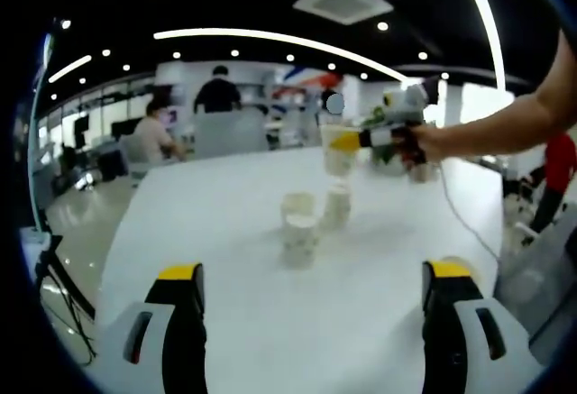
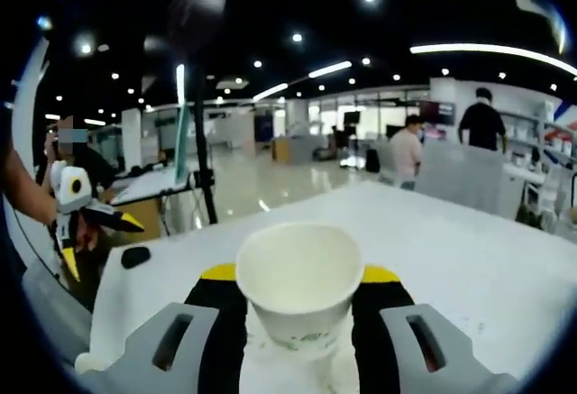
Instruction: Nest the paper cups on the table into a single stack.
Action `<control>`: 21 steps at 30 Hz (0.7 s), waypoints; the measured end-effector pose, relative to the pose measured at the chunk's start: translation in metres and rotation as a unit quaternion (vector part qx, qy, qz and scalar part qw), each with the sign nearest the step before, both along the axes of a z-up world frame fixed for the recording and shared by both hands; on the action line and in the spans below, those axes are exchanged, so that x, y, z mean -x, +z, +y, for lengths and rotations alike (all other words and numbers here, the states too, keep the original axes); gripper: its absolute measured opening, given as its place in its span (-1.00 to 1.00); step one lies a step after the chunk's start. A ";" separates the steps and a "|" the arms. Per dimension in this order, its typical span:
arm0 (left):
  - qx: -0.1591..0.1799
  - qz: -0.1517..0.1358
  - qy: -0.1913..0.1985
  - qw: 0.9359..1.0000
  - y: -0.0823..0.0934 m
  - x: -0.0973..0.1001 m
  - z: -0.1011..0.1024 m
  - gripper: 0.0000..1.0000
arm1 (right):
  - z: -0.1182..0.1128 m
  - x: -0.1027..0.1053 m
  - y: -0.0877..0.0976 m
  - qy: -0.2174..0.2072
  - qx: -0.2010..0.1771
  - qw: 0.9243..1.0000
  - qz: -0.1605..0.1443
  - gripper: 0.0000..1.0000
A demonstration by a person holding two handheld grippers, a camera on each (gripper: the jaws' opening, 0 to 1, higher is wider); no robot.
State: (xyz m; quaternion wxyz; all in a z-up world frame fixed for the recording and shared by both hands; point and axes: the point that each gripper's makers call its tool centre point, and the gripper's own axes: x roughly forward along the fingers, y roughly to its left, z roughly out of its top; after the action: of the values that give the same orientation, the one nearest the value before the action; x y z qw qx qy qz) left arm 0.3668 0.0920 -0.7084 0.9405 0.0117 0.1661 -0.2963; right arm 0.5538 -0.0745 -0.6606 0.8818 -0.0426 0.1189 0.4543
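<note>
In the left gripper view, we see our left gripper point(image 1: 312, 297) low over a white table point(image 1: 225, 322), its two yellow-tipped jaws standing wide apart with nothing between them. Just beyond them, near the middle of the table, stands a small cluster of paper cups point(image 1: 301, 225): two close together, one behind the other, and a third cup point(image 1: 337, 206) just to their right. The picture is too blurred for us to tell whether any of them touch. Above that third cup, the right gripper point(image 1: 350, 141) reaches in from the right, held by a hand point(image 1: 431, 142), and a held cup point(image 1: 335, 149) hangs in the air at its yellow tips, upright and clear of the cups below. People sit and stand at desks far behind the table.

In the right gripper view, the left gripper point(image 2: 95, 232) shows small at the far left, held by a hand. At centre, our right gripper point(image 2: 297, 308) has its jaws closed against both sides of the held cup point(image 2: 298, 286), which stands upright with its open mouth facing us. The table point(image 2: 469, 268) stretches away behind it.
</note>
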 end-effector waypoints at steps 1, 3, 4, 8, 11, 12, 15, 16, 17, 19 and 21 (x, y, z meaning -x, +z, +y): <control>-0.003 -0.002 0.000 1.000 0.001 0.000 0.001 0.97 | -0.001 -0.001 0.004 -0.001 -0.001 1.000 0.001 -0.16; -0.002 -0.001 0.001 1.000 0.001 -0.001 0.001 0.97 | -0.002 -0.001 0.007 0.000 0.000 1.000 -0.004 -0.17; -0.001 0.000 0.001 1.000 0.002 0.000 0.001 0.97 | -0.003 -0.002 0.008 0.000 0.004 1.000 -0.005 -0.17; -0.003 -0.001 -0.002 1.000 0.002 0.000 0.000 0.97 | -0.006 -0.002 0.009 -0.003 0.004 1.000 -0.001 -0.16; -0.003 -0.001 -0.004 1.000 0.003 0.001 -0.002 0.97 | -0.007 0.000 0.009 -0.004 0.005 1.000 0.001 -0.17; -0.003 -0.001 -0.005 1.000 0.003 0.001 -0.003 0.97 | -0.007 0.000 0.009 -0.004 0.005 1.000 0.001 -0.17; -0.003 -0.002 -0.007 1.000 0.004 0.001 -0.004 0.97 | -0.007 0.004 0.011 -0.003 0.004 1.000 0.002 -0.17; -0.003 -0.002 -0.007 1.000 0.005 0.001 -0.004 0.97 | -0.007 0.005 0.012 -0.003 0.004 1.000 0.002 -0.17; -0.004 -0.002 -0.007 1.000 0.005 0.002 -0.004 0.97 | -0.007 0.007 0.013 -0.003 0.003 1.000 0.002 -0.17; -0.003 -0.004 -0.006 1.000 0.006 0.002 -0.004 0.97 | -0.007 0.009 0.015 -0.003 -0.002 1.000 0.005 -0.17; -0.003 -0.006 -0.007 1.000 0.006 0.002 -0.005 0.97 | -0.008 0.012 0.016 -0.004 -0.007 1.000 0.008 -0.16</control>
State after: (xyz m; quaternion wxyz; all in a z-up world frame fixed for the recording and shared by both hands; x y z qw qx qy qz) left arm 0.3649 0.0875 -0.7020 0.9392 0.0170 0.1615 -0.3024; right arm 0.5416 -0.0827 -0.6444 0.8830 -0.0326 0.1226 0.4518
